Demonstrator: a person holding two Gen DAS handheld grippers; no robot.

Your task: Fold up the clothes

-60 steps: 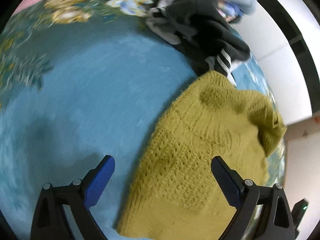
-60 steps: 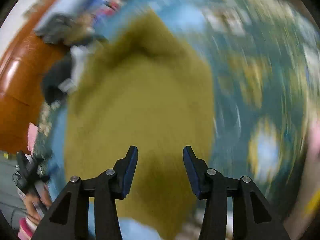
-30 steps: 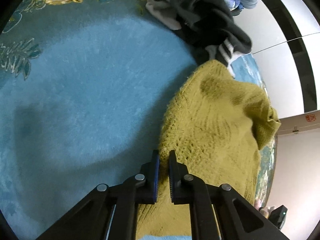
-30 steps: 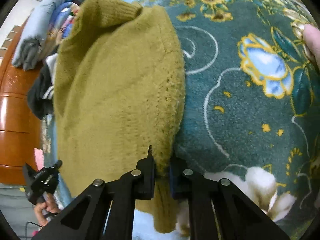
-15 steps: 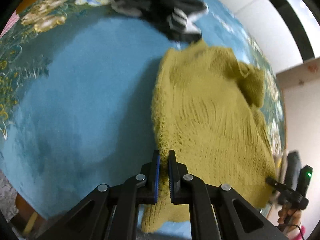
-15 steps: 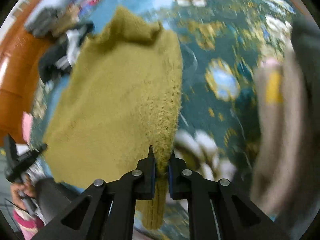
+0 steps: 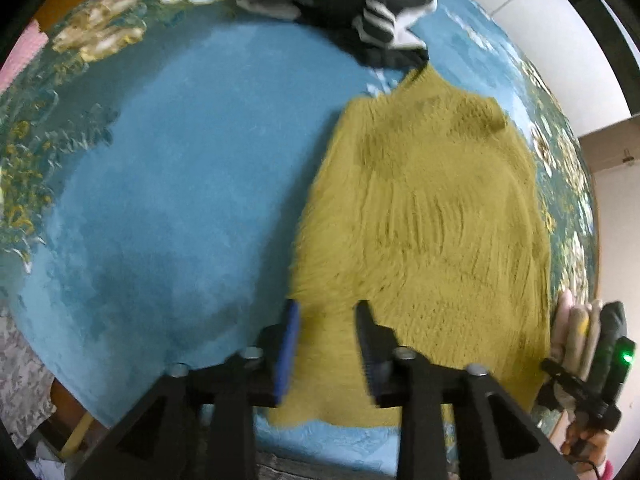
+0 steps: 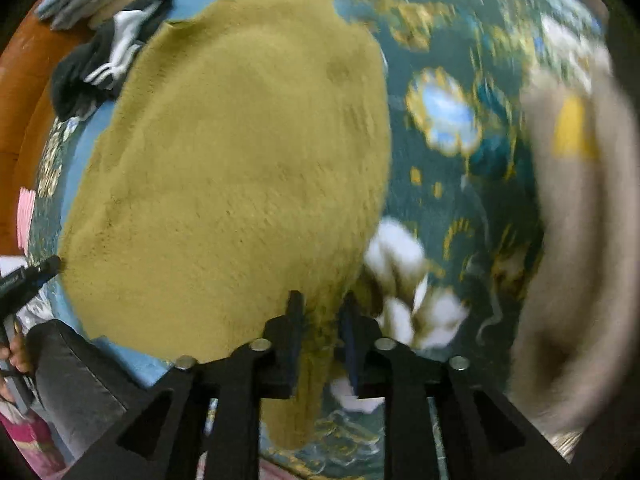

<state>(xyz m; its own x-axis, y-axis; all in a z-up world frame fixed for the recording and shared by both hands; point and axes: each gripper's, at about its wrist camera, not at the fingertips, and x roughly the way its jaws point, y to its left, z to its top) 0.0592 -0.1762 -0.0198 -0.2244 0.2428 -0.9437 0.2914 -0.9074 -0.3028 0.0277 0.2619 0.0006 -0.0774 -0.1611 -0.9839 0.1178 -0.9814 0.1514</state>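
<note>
- 1 olive-yellow knitted sweater (image 7: pixel 424 236) lies spread flat on the blue centre of a floral carpet (image 7: pixel 172 184), its near hem towards both cameras and its far end narrowing to a point beside a dark garment.
- 2 grippers stand at the near hem. The left gripper (image 7: pixel 326 344) has its jaws apart, with a strip of the sweater's left hem corner showing in the gap between the blue pads; neither pad presses the knit.
- The right gripper (image 8: pixel 320 332) stands at the opposite hem corner (image 8: pixel 316 360). Its jaws sit a narrow gap apart with knit between them; motion blur hides whether the pads pinch the fabric, so its grip cannot be told.
- In the right wrist view the sweater (image 8: pixel 236 168) fills the left and centre, its right edge lying on the dark green flowered border of the carpet (image 8: pixel 448 120).
- A black garment with white stripes (image 7: pixel 372 28) lies crumpled just beyond the sweater's far point, touching or almost touching it.
- A beige blurred mass (image 8: pixel 576 240) occupies the right edge of the right wrist view; what it is cannot be told.
</note>
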